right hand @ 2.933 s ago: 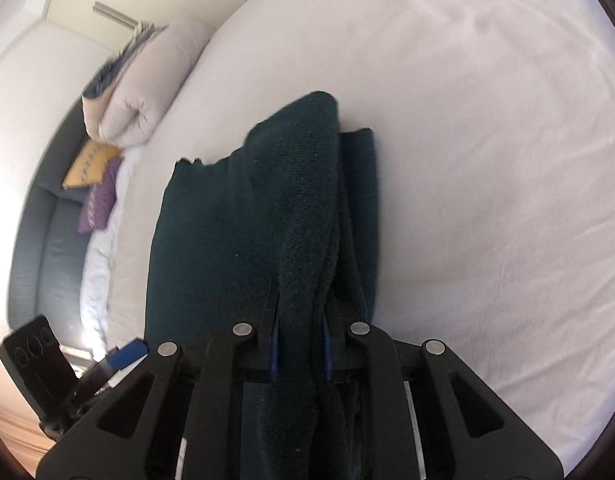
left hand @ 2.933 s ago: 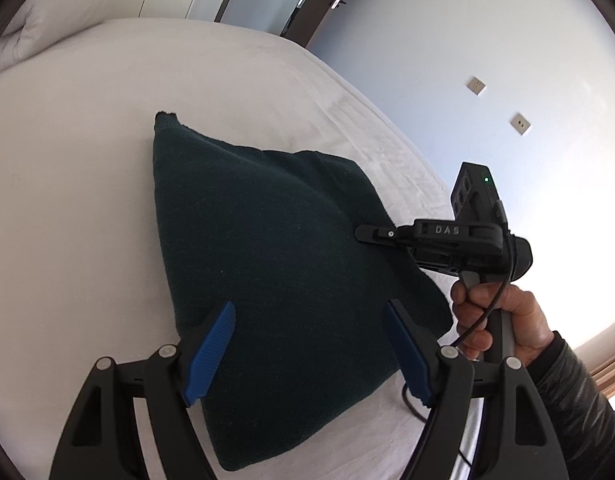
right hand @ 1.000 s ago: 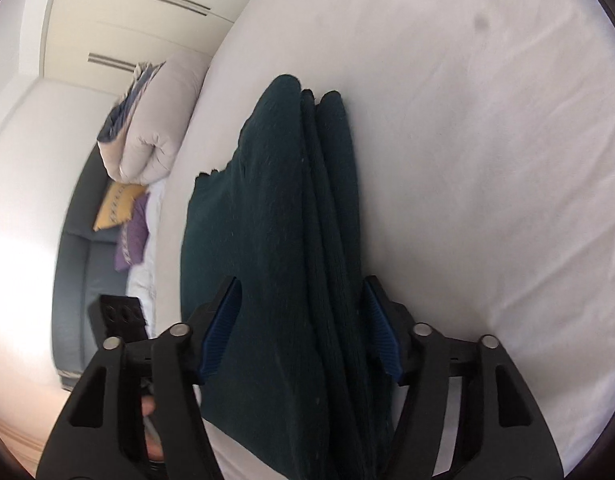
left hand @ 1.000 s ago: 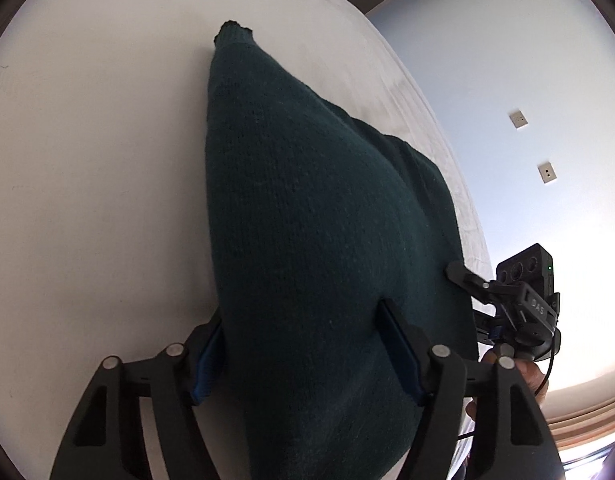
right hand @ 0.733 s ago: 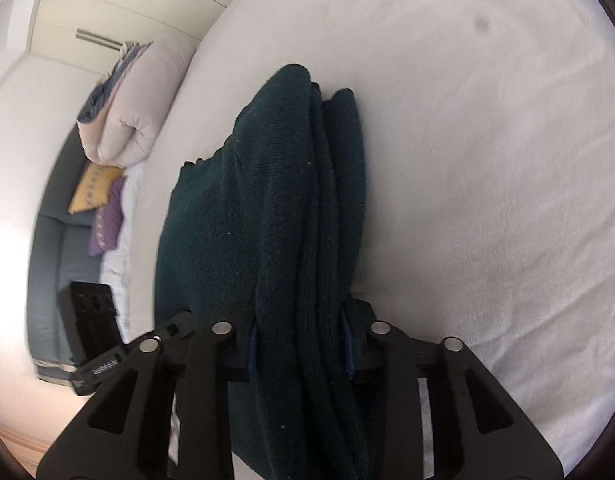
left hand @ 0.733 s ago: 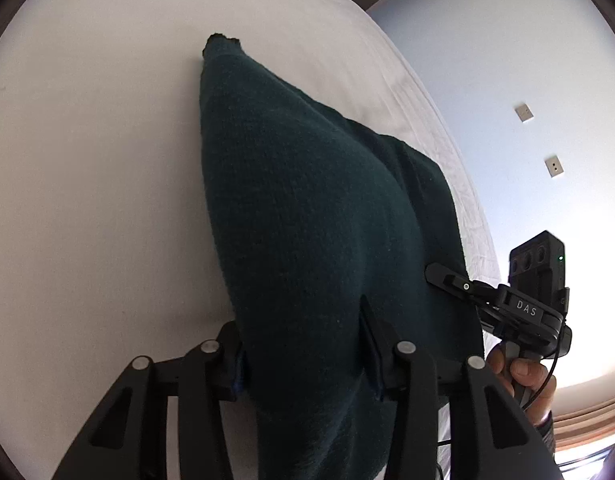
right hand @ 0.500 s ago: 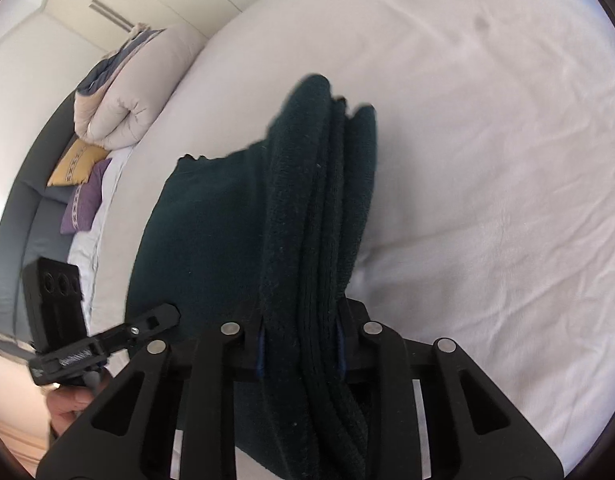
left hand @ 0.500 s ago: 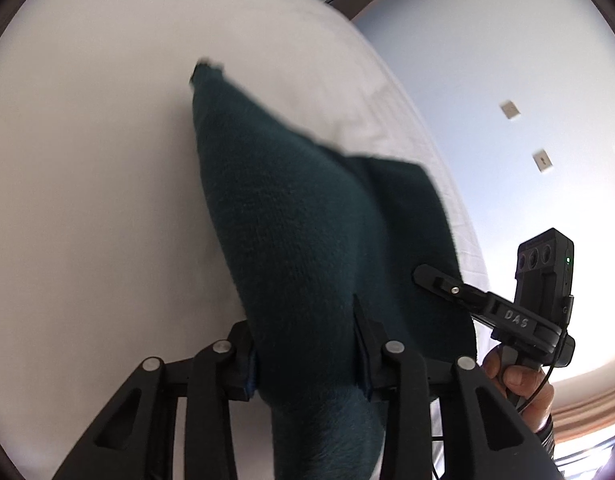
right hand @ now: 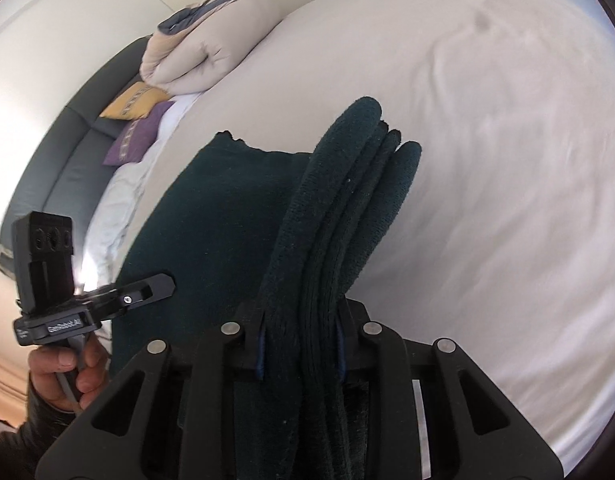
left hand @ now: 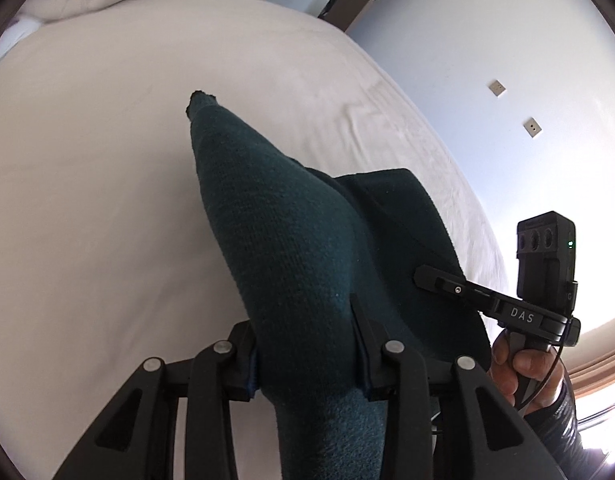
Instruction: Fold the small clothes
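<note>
Dark green knitted garment (left hand: 291,264), seen first from the left wrist view: pinched at its near edge between the closed left tongs (left hand: 307,344), thick fabric bulging between the two jaws, far corner drooping toward the white bed (left hand: 87,200) beyond the garment. Raised off the bed at the gripped end, presumably so the near half can be carried over the far half without dragging. To the right of the garment, the right tongs (left hand: 435,280) reaching in at the same near edge, held by a hand (left hand: 523,372); grip point hidden behind fabric from here. Both ends taken at once, likely to keep the edge straight during the fold. Then the right wrist view: right tongs (right hand: 299,344) clamped on a stack of several folded layers of the garment (right hand: 339,208), rounded fold edges fanning out above the jaws, which suggests earlier folds are being kept together. Left of the garment, the left tongs (right hand: 147,284) in a hand (right hand: 63,376), with a rolled duvet (right hand: 195,48) and cushions (right hand: 139,120) farther off at the head of the bed (right hand: 507,160).
</note>
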### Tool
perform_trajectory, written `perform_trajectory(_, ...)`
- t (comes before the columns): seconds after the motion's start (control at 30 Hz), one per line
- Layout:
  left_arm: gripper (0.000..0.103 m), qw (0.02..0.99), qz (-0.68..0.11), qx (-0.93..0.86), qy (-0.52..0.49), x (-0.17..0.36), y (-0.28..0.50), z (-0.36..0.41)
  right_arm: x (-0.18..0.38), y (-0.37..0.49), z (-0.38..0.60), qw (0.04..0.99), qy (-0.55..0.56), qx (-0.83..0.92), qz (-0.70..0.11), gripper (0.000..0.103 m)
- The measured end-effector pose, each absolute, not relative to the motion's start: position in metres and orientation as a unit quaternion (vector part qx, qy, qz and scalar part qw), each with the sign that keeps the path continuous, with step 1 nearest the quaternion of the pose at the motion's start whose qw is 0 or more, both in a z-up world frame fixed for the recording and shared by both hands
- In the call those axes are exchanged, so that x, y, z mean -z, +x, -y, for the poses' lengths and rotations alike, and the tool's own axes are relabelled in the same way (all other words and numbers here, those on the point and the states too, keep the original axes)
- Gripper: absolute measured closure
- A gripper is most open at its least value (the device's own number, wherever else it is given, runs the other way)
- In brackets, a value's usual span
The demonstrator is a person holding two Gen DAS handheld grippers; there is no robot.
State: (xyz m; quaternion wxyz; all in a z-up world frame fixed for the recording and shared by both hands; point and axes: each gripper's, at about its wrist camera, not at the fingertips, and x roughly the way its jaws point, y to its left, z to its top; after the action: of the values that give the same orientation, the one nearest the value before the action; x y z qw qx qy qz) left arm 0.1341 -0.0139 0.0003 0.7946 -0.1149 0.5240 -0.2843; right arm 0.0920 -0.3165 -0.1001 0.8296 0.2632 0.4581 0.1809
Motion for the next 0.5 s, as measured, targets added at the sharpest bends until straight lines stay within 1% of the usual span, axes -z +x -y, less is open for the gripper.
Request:
perform_trajectory(0.13,0.065,0.793,-0.533,0.272,-0.117,0.016,0.105,-0.007,0.122,0.065,0.294,0.811,0.291,-0.197,-0.469,0.080)
perform_trajectory(0.23,0.063,0.785,-0.549,0.259,-0.126,0.045,0.095,-0.019,0.147,0.056,0.282,0.804,0.296,-0.187,-0.481,0.080)
perform_trajectory(0.3,0.057,0.785,-0.553,0.246,-0.131,0.060,0.090,-0.020,0.164,0.053,0.286,0.790,0.318,-0.178,-0.492,0.079)
perform_trajectory(0.33,0.056,0.788,-0.548,0.246,-0.137,0.063,0.088,-0.021,0.174,0.052,0.288,0.785,0.333,-0.179,-0.491,0.078)
perform_trajectory(0.43,0.048,0.797,-0.539,0.237,-0.133,0.063,0.086,-0.019,0.190,0.046,0.292,0.781,0.354,-0.176,-0.484,0.076)
perform_trajectory(0.5,0.038,0.807,-0.533,0.225,-0.114,0.061,0.083,-0.015,0.194,0.043,0.293,0.783,0.358,-0.176,-0.477,0.074)
